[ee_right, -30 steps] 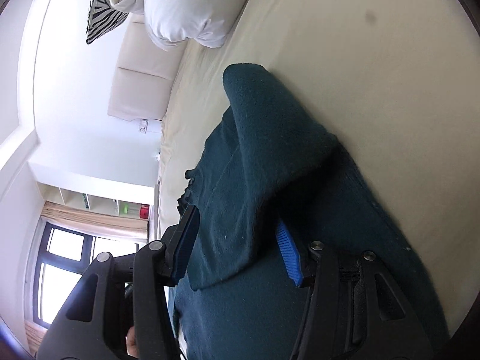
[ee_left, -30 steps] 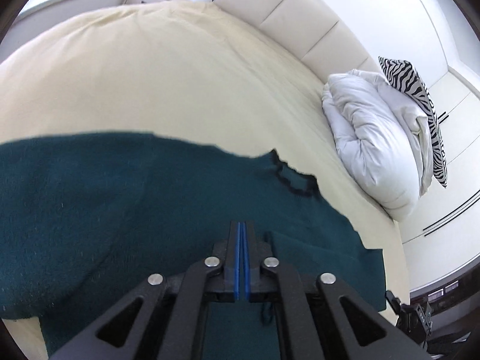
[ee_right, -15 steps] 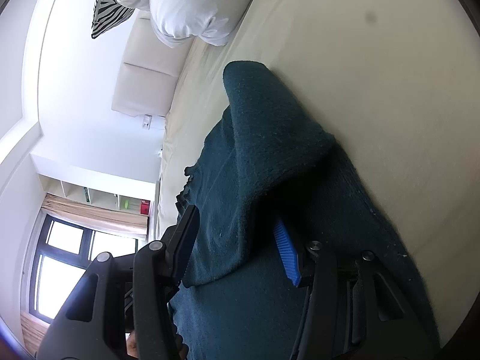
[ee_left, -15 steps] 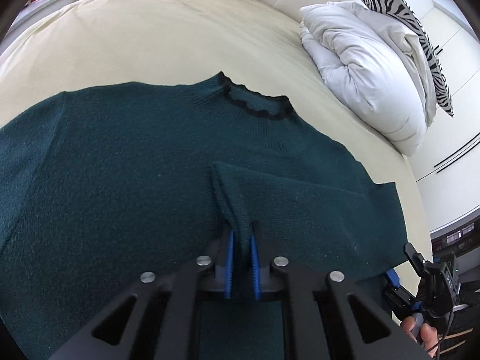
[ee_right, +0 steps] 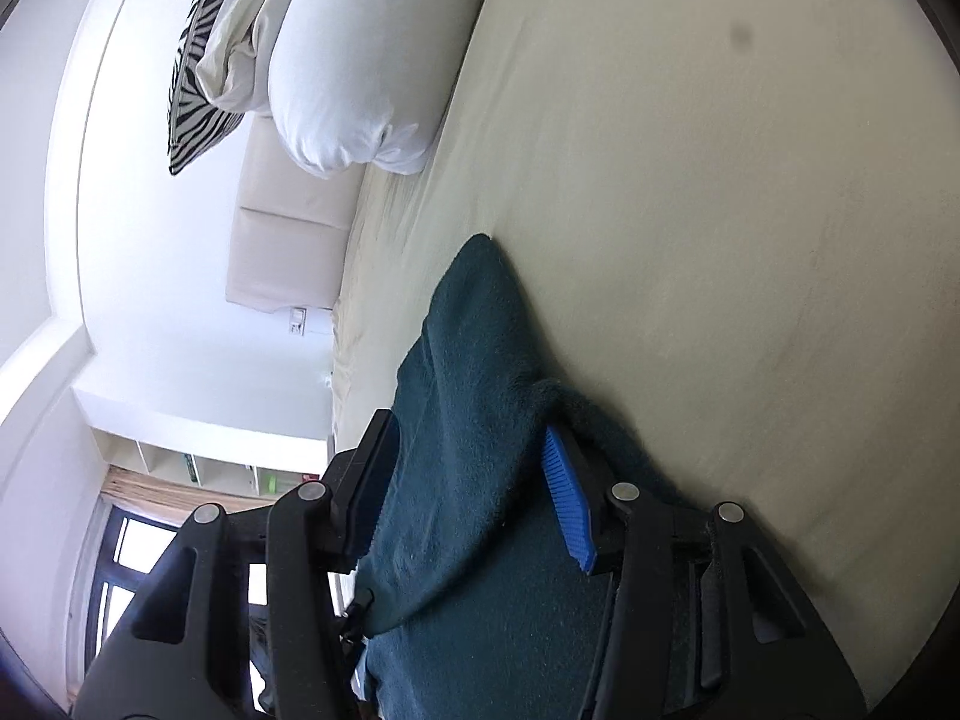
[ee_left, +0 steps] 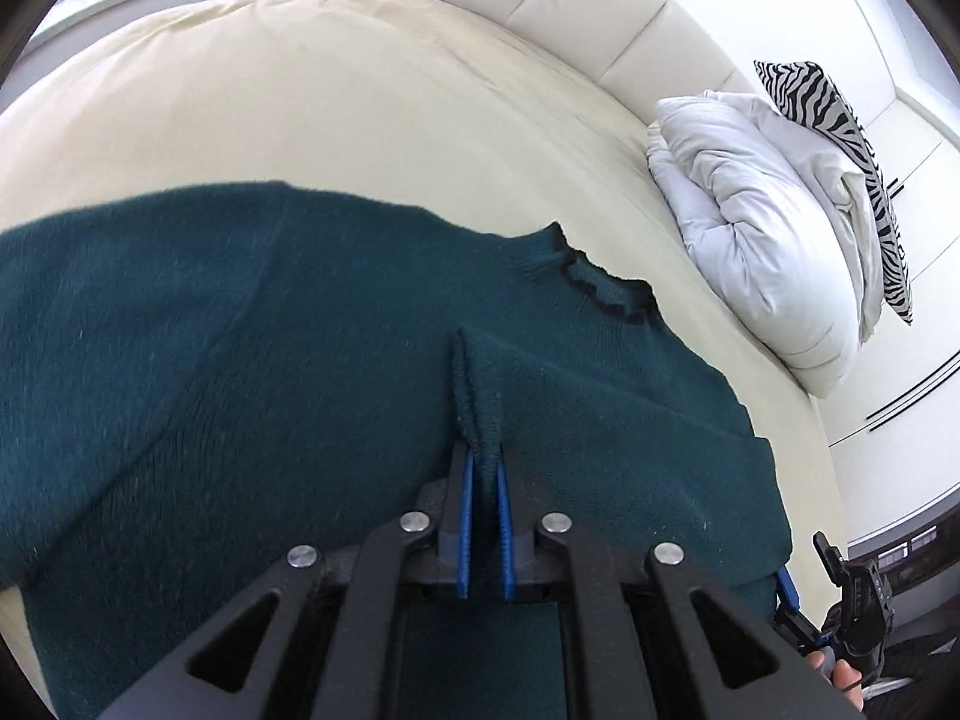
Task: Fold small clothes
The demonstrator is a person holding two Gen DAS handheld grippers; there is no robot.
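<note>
- On the cream bed sheet (ee_left: 360,96), the left wrist view shows a dark teal knitted sweater (ee_left: 240,360) spread flat, its black-trimmed frilly collar (ee_left: 600,288) pointing toward the padded cream headboard (ee_left: 600,18).
- Low in that view, the left gripper (ee_left: 482,480) has its blue-padded fingers (ee_left: 465,516) nearly together, clamped on a raised ridge of the sweater's knit.
- A crumpled white duvet (ee_left: 762,252) lies at the right with a zebra-striped pillow (ee_left: 840,120) behind it; the right gripper (ee_left: 792,600) shows at the sweater's lower right edge.
- From the right wrist view, the right gripper (ee_right: 480,480) has its fingers set wide, a thick fold of the sweater (ee_right: 468,420) filling the gap; whether they press it is unclear.
</note>
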